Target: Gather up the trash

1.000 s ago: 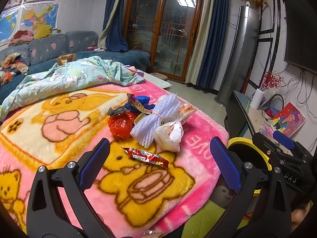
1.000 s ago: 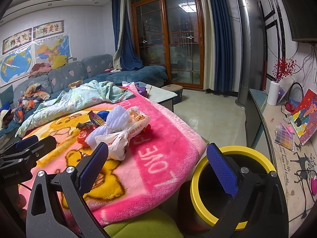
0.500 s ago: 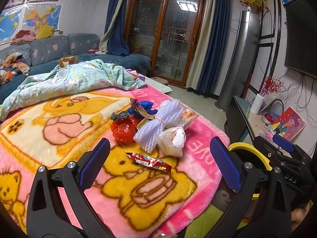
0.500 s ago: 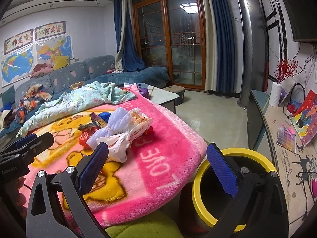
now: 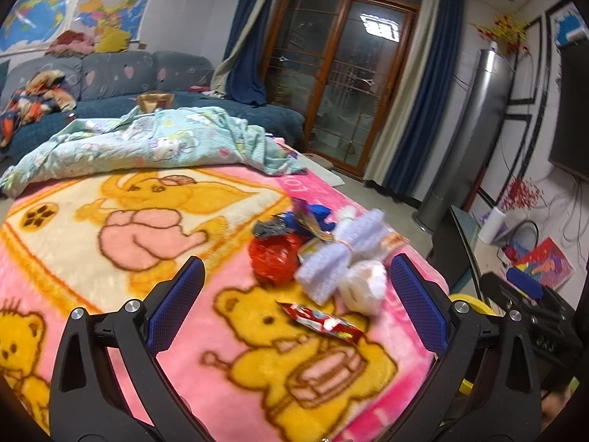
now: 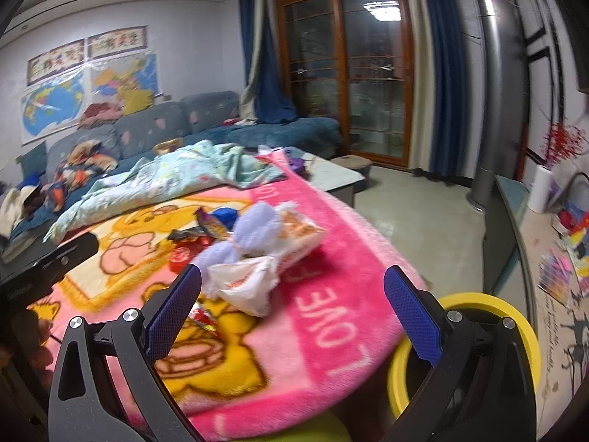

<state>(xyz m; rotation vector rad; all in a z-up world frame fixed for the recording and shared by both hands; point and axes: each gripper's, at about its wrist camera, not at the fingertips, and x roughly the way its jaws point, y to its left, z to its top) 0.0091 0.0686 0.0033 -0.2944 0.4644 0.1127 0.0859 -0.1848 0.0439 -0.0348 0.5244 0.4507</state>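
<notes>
A pile of trash lies on the pink bear blanket [image 5: 110, 243]: a red snack wrapper [image 5: 320, 322], a crumpled red bag [image 5: 274, 258], white foam netting [image 5: 331, 261], a white plastic bag [image 5: 362, 285] and blue and dark wrappers [image 5: 294, 221]. My left gripper [image 5: 294, 305] is open and empty, low over the blanket just short of the red wrapper. My right gripper [image 6: 294, 309] is open and empty, near the white bag [image 6: 246, 283] and foam netting [image 6: 254, 228]. A yellow-rimmed trash bin [image 6: 522, 316] stands below the blanket's right edge; it also shows in the left wrist view [image 5: 467, 300].
A light green quilt [image 5: 147, 147] is bunched at the blanket's far side, with a blue sofa [image 5: 110, 84] behind. A low cabinet [image 6: 515, 221] with a paper roll and clutter runs along the right wall. Tiled floor [image 6: 416, 217] lies beyond the blanket.
Both grippers have tilted and shifted, so the trash pile sits a little farther to the right and higher in the left view and nearer the left finger in the right view. Jaws stay open.
</notes>
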